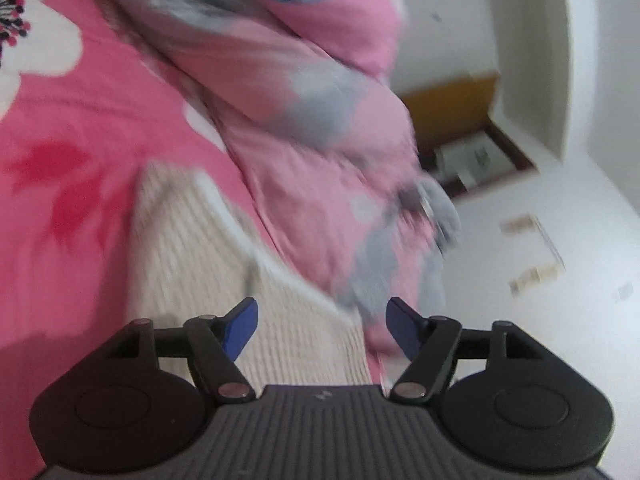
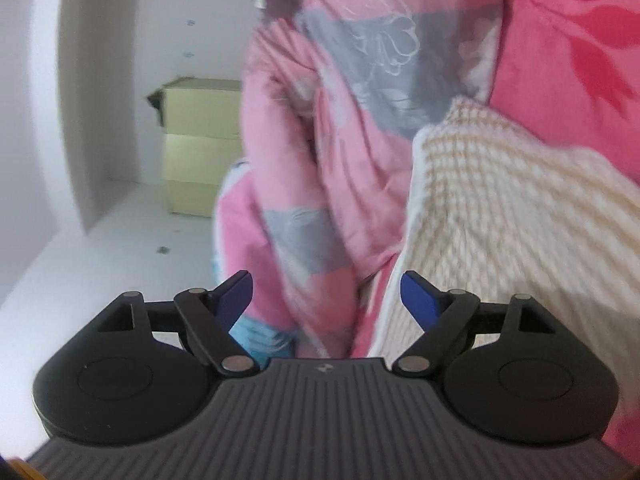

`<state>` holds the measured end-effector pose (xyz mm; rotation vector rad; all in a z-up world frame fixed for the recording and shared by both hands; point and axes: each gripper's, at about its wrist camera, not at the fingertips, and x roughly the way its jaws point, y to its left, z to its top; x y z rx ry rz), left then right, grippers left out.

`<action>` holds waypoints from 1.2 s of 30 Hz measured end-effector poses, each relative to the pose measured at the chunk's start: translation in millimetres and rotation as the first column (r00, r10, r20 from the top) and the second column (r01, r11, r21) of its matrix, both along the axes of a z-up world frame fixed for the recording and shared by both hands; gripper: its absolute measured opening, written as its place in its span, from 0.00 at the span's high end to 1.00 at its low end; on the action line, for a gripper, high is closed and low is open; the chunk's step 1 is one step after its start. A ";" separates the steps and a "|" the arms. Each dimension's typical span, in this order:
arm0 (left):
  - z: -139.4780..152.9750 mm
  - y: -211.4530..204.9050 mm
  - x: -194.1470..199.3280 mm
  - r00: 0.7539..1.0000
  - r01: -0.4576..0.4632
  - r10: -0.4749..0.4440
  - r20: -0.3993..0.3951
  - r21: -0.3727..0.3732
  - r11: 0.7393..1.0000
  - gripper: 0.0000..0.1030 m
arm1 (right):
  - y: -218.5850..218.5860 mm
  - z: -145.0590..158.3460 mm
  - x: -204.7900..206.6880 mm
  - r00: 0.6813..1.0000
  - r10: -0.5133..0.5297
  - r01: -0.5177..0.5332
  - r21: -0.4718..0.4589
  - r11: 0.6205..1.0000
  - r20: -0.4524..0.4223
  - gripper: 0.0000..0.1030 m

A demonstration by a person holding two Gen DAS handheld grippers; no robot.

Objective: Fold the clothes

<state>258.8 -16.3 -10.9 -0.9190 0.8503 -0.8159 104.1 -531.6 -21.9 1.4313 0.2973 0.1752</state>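
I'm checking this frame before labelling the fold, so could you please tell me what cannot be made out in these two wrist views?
- Cream knit garment: left view, motion blur; near end hidden behind the left gripper. Fold state unclear.
- Same garment, right view: cut by the right edge.
- Pink-and-grey quilt: blurred, cut by the top edges.
- Right gripper: open, nothing between the jaws.
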 end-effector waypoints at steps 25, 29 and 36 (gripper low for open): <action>-80.3 -40.5 -87.4 0.954 -0.298 0.294 0.050 0.194 0.935 0.69 | 16.8 -77.8 -35.0 0.930 -0.228 0.180 -0.185 0.966 -0.289 0.28; -73.5 -39.1 -80.0 0.955 -0.297 0.291 0.057 0.196 0.935 0.89 | 6.7 -91.5 -25.0 0.922 -0.276 0.238 -0.167 0.957 -0.271 0.83; -36.3 -20.7 -101.9 0.948 -0.312 0.294 0.127 0.168 0.935 0.91 | 23.5 -69.4 -51.5 0.958 -0.244 0.219 -0.165 0.962 -0.149 0.89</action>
